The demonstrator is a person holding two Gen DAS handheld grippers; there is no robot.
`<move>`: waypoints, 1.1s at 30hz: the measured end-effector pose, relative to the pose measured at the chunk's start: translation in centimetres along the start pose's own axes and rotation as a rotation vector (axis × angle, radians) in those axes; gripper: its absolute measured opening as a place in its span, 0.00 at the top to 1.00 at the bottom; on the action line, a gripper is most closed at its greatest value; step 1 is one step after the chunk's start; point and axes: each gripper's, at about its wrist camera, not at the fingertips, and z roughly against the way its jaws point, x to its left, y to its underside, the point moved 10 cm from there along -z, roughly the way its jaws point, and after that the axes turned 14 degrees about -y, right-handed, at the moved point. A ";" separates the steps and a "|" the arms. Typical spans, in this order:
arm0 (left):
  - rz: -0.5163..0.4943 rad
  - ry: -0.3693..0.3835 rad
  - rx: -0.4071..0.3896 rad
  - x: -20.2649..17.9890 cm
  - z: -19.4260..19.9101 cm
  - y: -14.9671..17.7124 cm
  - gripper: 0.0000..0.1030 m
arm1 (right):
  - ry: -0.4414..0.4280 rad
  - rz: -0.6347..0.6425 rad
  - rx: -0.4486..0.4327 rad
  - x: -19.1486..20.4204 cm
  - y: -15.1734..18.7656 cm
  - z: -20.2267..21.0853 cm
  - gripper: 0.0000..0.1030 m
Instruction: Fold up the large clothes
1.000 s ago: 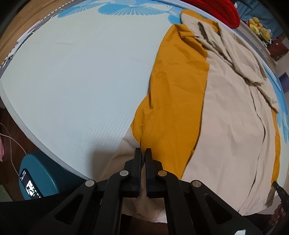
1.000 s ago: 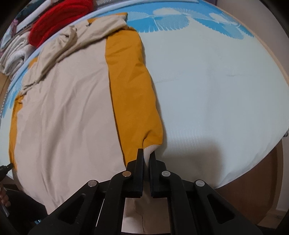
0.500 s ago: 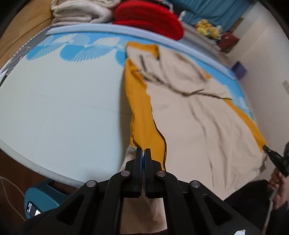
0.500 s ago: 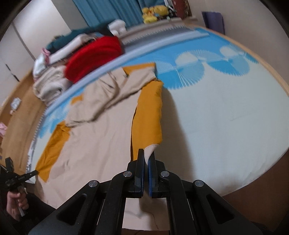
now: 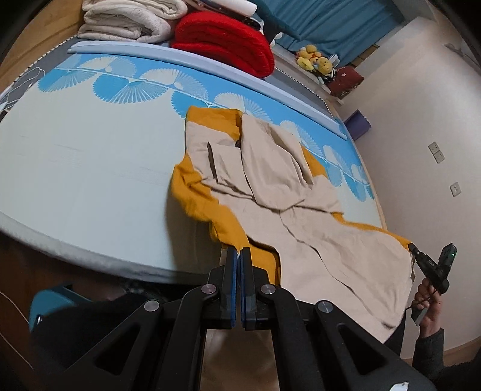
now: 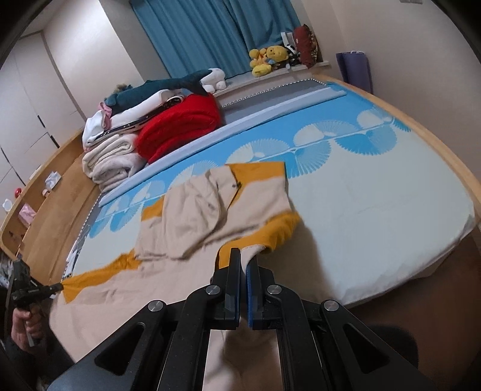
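Note:
A large beige garment with mustard-yellow lining (image 5: 300,210) lies lengthwise on the pale blue mattress (image 5: 90,168), its sleeves folded over the upper part. My left gripper (image 5: 239,251) is shut on one lower hem corner and holds it above the mattress edge. My right gripper (image 6: 243,255) is shut on the other lower corner of the garment (image 6: 186,228), also raised. Each gripper shows in the other's view: the right gripper (image 5: 413,248) pinches the yellow edge at far right, and the left gripper (image 6: 58,287) does so at far left. The lower hem hangs slack between them.
Beyond the head of the mattress (image 6: 375,210) lie a red blanket (image 5: 222,42), folded white blankets (image 5: 129,21) and plush toys (image 6: 267,60) before blue curtains. A wooden frame (image 6: 60,180) runs along one side. A teal box (image 5: 51,303) stands on the floor.
Both grippers have risen and tilted up, lifting the garment's lower hem off the mattress edge. The head of the bed has come into view. Both stay shut on the cloth.

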 end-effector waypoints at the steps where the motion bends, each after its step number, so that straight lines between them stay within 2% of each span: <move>1: -0.006 -0.007 0.000 0.0 -0.6 -0.8 1.00 | 0.011 0.005 0.003 -0.4 -0.7 -0.7 0.97; 6: -0.003 -0.059 0.031 0.4 -7.0 -7.5 1.00 | 0.033 0.015 0.016 -2.3 -5.9 -6.7 0.97; 9: 0.001 -0.087 0.061 0.4 -11.3 -11.6 1.00 | 0.072 0.036 0.079 -4.6 -9.6 -13.2 0.97; 13: 0.004 -0.134 0.097 0.8 -17.3 -15.8 1.00 | 0.117 0.024 0.160 -8.3 -12.8 -20.9 0.97; 15: 0.042 -0.140 0.121 1.5 -20.4 -16.7 0.99 | 0.120 -0.015 0.177 -10.0 -13.3 -23.8 0.97; 18: 0.050 -0.173 0.212 1.9 -24.6 -16.4 0.99 | 0.148 -0.066 0.233 -12.9 -12.2 -27.8 0.97; 21: -0.001 -0.223 0.213 1.8 -26.1 -17.7 0.99 | 0.163 -0.127 0.287 -14.8 -11.8 -30.4 0.97; 24: 0.064 -0.199 0.243 2.6 -26.8 -18.5 0.98 | 0.167 -0.145 0.295 -15.7 -12.8 -31.8 0.97; 27: 0.106 -0.180 0.249 3.2 -26.4 -19.4 0.91 | 0.173 -0.178 0.316 -16.4 -13.1 -32.7 0.97; 28: 0.139 -0.171 0.238 3.7 -25.9 -19.8 0.92 | 0.173 -0.179 0.317 -16.3 -13.2 -32.8 0.96; 30: 0.234 -0.142 0.210 5.0 -24.8 -20.6 0.84 | 0.167 -0.198 0.309 -16.3 -13.5 -32.6 0.96; 31: 0.300 -0.124 0.188 5.9 -24.1 -20.8 0.76 | 0.157 -0.229 0.278 -16.4 -13.8 -32.2 0.92; 33: 0.352 -0.117 0.160 6.9 -23.2 -20.8 0.74 | 0.164 -0.255 0.198 -16.4 -14.6 -31.0 0.86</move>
